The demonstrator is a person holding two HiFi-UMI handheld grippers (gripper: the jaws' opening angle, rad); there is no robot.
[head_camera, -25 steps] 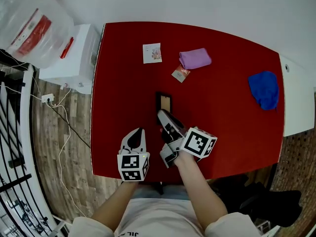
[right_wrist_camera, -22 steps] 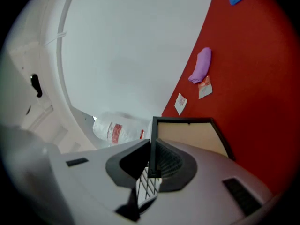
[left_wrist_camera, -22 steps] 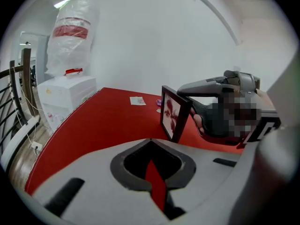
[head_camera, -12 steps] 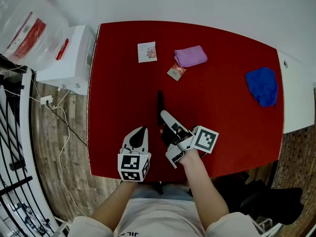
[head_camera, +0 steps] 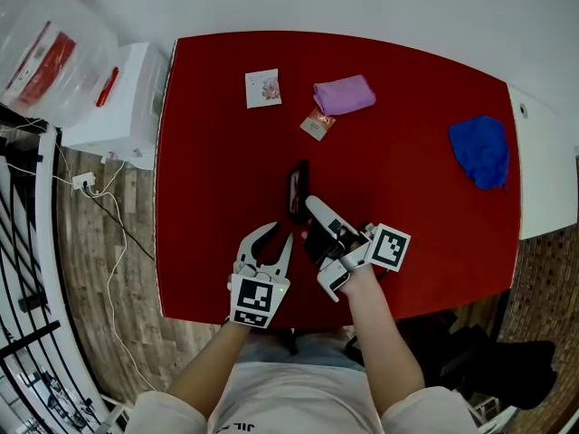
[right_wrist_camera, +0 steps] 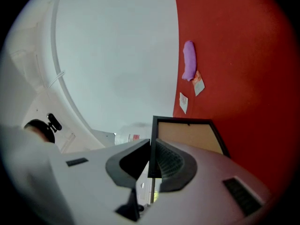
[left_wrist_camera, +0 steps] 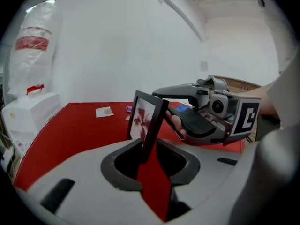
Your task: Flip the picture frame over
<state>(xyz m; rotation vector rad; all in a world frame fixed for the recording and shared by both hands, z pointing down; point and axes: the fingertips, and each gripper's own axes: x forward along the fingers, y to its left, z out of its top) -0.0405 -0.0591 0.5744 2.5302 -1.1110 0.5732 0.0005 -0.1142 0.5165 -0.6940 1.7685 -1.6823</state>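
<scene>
The black picture frame stands on its edge on the red table, and my right gripper is shut on its near rim. The right gripper view shows the frame's tan backing beside the jaws of my right gripper, which pinch the black rim. In the left gripper view the frame's printed face looks toward me, with the right gripper behind it. My left gripper is just left of the frame. Its jaws are opening, and the fingers of the left gripper press on nothing.
A purple cloth, a small packet and a white card lie at the far side of the table. A blue cloth lies at the right. A white box and a plastic bag stand past the left edge.
The frame went from lying flat to standing on edge in the right gripper, which rolled. The left gripper moved right toward the frame, and its jaws went from shut to open.
</scene>
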